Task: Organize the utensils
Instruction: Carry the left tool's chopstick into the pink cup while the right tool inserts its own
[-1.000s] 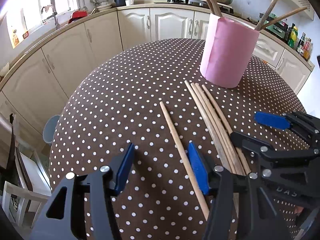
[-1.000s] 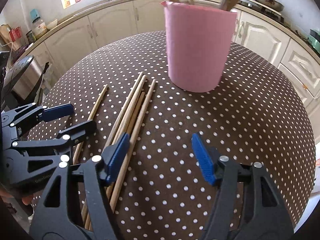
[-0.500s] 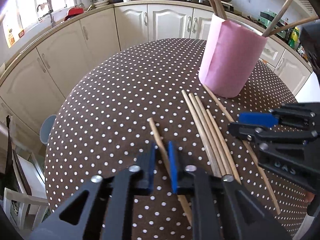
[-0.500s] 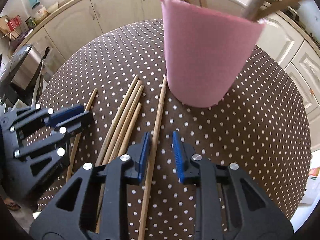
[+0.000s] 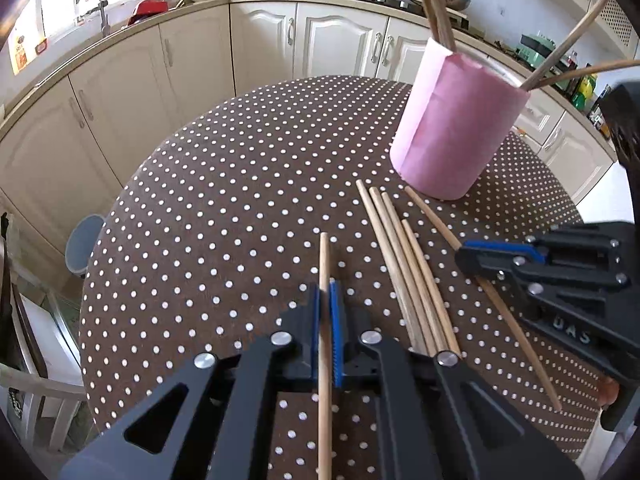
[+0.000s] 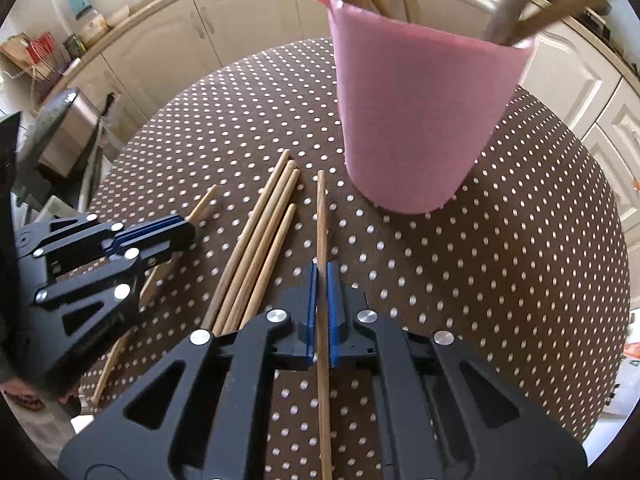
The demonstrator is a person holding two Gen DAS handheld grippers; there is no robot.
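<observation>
Round table (image 5: 224, 208), brown dotted cloth; pink holder (image 5: 452, 136) standing, four loose chopsticks (image 5: 404, 264) beside, seemingly touching

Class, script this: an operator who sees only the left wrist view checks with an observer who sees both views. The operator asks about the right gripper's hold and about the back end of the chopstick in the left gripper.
Operator: In my view the right gripper is side-on. Has it actually got a chopstick?
Observer: Yes. The right gripper is shut on one, the right chopstick, which runs straight between its blue pads.
Operator: My own chopstick's back end runs out of the bottom of my frame. Where does it end?
Observer: The left chopstick passes back behind the left gripper and ends about at the edge of the table.
</observation>
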